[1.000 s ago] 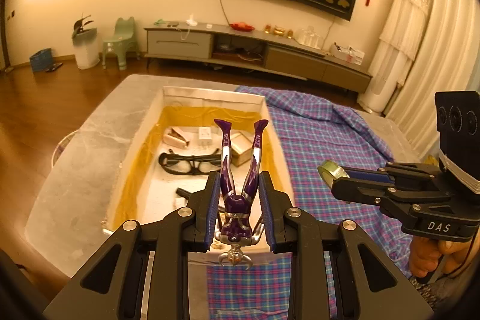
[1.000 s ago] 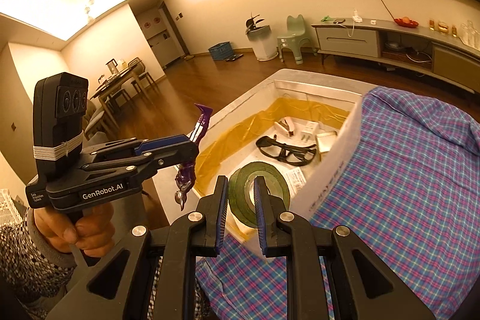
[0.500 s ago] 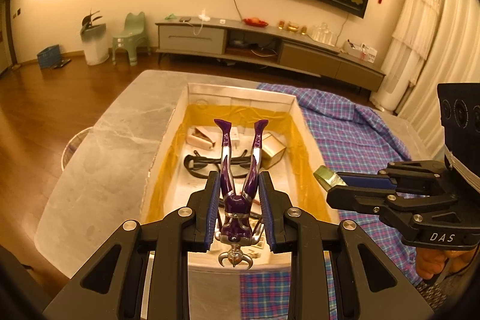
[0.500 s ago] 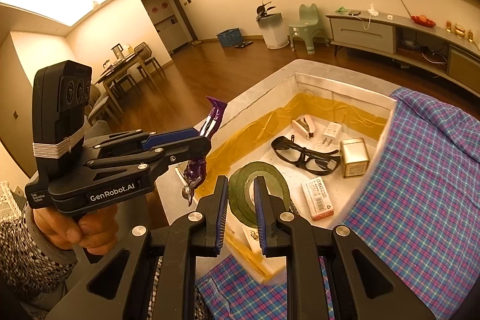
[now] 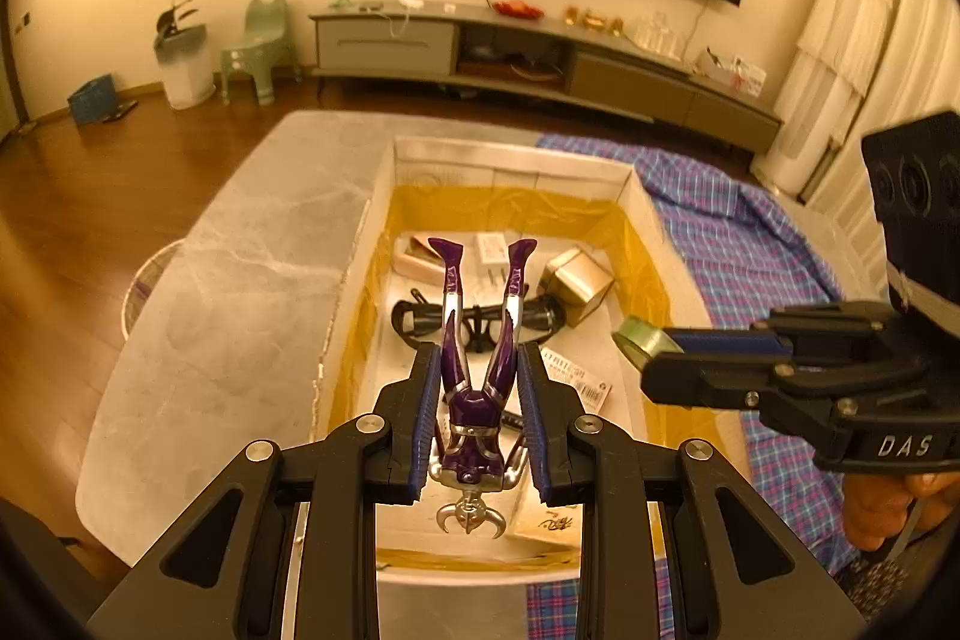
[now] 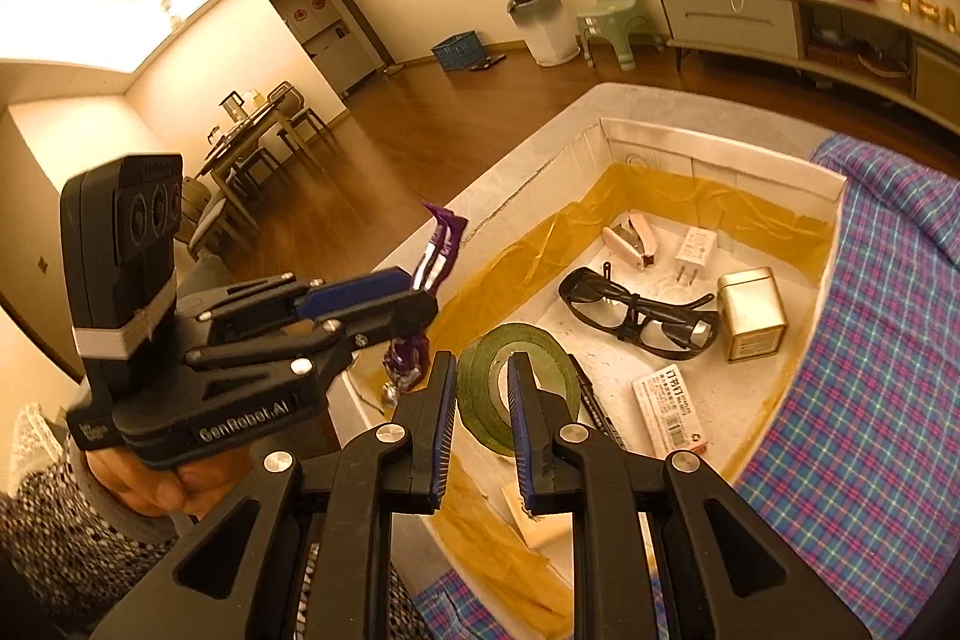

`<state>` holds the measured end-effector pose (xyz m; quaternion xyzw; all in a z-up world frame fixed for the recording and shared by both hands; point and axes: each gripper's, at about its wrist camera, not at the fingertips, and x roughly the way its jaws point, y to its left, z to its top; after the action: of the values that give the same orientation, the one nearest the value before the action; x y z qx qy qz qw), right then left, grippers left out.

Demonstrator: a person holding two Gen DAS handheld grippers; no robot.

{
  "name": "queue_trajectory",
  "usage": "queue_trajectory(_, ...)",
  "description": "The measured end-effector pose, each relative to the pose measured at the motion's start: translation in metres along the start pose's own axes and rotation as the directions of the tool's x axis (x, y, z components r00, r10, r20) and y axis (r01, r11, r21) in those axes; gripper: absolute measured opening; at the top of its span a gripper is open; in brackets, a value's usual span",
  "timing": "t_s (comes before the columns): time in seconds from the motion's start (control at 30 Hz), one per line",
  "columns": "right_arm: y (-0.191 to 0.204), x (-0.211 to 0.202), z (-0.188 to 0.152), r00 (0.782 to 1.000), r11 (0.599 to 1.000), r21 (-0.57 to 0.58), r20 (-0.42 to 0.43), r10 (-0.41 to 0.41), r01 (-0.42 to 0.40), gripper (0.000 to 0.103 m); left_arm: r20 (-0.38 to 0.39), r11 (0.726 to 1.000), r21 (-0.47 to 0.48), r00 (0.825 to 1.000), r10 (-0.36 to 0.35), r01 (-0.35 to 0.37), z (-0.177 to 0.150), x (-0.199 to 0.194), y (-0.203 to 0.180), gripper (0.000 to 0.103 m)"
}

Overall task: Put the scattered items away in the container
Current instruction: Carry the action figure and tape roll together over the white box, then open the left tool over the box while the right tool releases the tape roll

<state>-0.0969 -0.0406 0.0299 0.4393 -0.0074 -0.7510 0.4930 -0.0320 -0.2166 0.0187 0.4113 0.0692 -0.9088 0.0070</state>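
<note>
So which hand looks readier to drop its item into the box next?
Probably the left. Its gripper holds the purple figure squarely above the box, over its open floor. The right gripper holds the green tape roll nearer the box's near edge.

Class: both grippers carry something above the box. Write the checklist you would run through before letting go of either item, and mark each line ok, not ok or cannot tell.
1. Left gripper shut on the purple figure: ok.
2. Right gripper shut on the green tape roll: ok.
3. Figure above the box opening: ok.
4. Tape roll above the opening: ok.
5. Bare floor below each item: cannot tell; glasses, a label card and a pen lie close.
6. The two grippers apart: ok.
</note>
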Motion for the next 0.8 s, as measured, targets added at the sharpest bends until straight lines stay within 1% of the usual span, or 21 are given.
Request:
queue_trajectory(0.2, -0.013, 0.021, 0.011, 0.999, 0.999, 0.051, -0.037, 0.003, -0.001, 0.019, -0.058, 0.999, 0.046, 0.998, 0.018, -0.015, -0.002, 0.022, 0.0, 0.027)
queue_trajectory(0.43, -0.025, 0.046, 0.017, 0.995, 0.995, 0.095, -0.099, 0.0, 0.009, 0.019, -0.122, 0.996, 0.088, 0.992, 0.042, -0.031, -0.009, 0.041, 0.005, 0.027)
queue_trajectory(0.67, -0.036, 0.067, 0.026, 0.991, 0.992, 0.126, -0.137, -0.009, 0.027, 0.019, -0.154, 0.992, 0.107, 0.985, 0.079, -0.063, -0.014, 0.057, 0.012, 0.027)
queue_trajectory(0.8, -0.039, 0.077, 0.031, 0.987, 0.991, 0.128, -0.161, -0.022, 0.043, 0.019, -0.164, 0.992, 0.108, 0.983, 0.084, -0.066, -0.016, 0.064, 0.015, 0.027)
